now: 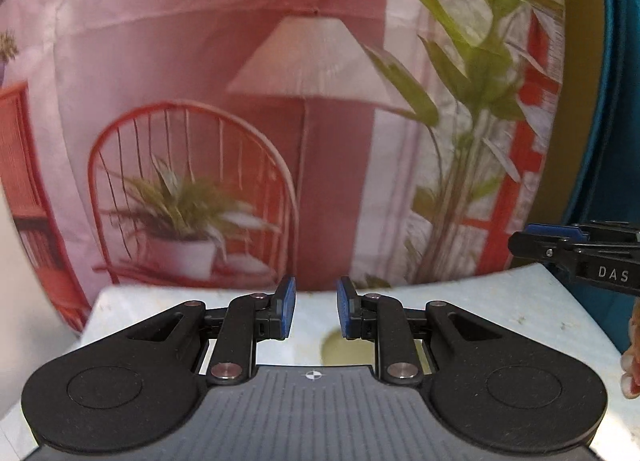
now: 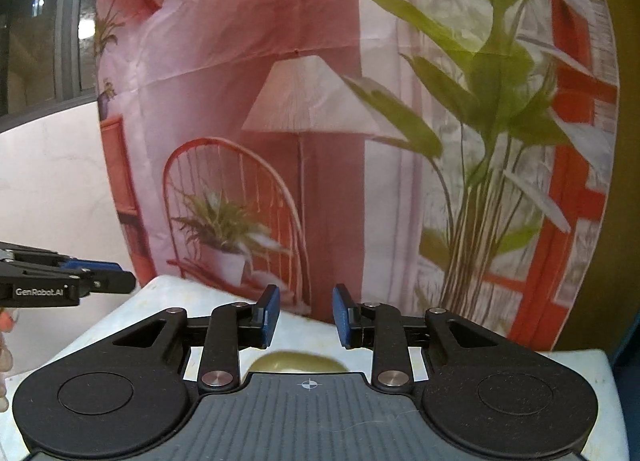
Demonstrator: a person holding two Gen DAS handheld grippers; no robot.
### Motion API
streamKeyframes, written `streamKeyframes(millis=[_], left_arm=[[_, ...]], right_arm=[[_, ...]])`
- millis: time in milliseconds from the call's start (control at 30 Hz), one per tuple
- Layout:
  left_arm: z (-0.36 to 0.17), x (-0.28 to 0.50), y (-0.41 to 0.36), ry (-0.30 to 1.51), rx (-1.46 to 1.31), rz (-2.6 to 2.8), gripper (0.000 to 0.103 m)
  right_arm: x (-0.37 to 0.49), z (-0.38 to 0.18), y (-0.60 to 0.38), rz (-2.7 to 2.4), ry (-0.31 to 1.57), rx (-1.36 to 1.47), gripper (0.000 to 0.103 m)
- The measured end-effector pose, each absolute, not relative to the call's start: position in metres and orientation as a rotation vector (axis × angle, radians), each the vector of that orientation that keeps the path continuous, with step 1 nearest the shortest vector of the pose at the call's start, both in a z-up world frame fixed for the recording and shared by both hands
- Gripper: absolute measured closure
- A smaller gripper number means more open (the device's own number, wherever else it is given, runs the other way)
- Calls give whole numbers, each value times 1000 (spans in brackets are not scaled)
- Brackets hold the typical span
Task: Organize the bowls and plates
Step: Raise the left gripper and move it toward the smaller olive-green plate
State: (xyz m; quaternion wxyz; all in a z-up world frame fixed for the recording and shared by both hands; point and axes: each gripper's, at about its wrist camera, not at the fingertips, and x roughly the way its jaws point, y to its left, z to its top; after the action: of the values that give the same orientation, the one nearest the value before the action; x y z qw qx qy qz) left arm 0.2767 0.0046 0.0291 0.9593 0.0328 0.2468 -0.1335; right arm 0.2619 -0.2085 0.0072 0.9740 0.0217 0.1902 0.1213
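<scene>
An olive-yellow round dish [image 2: 298, 364] lies on the white marble table [image 2: 168, 301], mostly hidden behind my right gripper's body; whether it is a plate or a bowl I cannot tell. It also shows in the left wrist view [image 1: 344, 349], just below and right of the fingers. My left gripper [image 1: 316, 311] is open and empty above the table. My right gripper [image 2: 306, 315] is open and empty, just above the dish. Each gripper shows at the edge of the other's view: the right one [image 1: 560, 243] and the left one [image 2: 96, 275].
A printed backdrop cloth [image 1: 280, 101] with a lamp, chair and plants hangs right behind the table's far edge. A teal and olive panel [image 1: 592, 101] stands at the right. A white wall [image 2: 48, 181] and a dark window are at the left.
</scene>
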Motion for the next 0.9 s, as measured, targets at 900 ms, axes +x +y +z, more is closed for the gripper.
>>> streamKeyframes(millis=[900], left_arm=[[-114,391,-16,788,13,-264,72]], right_arm=[[424,-120,-230,148,763,74,75]])
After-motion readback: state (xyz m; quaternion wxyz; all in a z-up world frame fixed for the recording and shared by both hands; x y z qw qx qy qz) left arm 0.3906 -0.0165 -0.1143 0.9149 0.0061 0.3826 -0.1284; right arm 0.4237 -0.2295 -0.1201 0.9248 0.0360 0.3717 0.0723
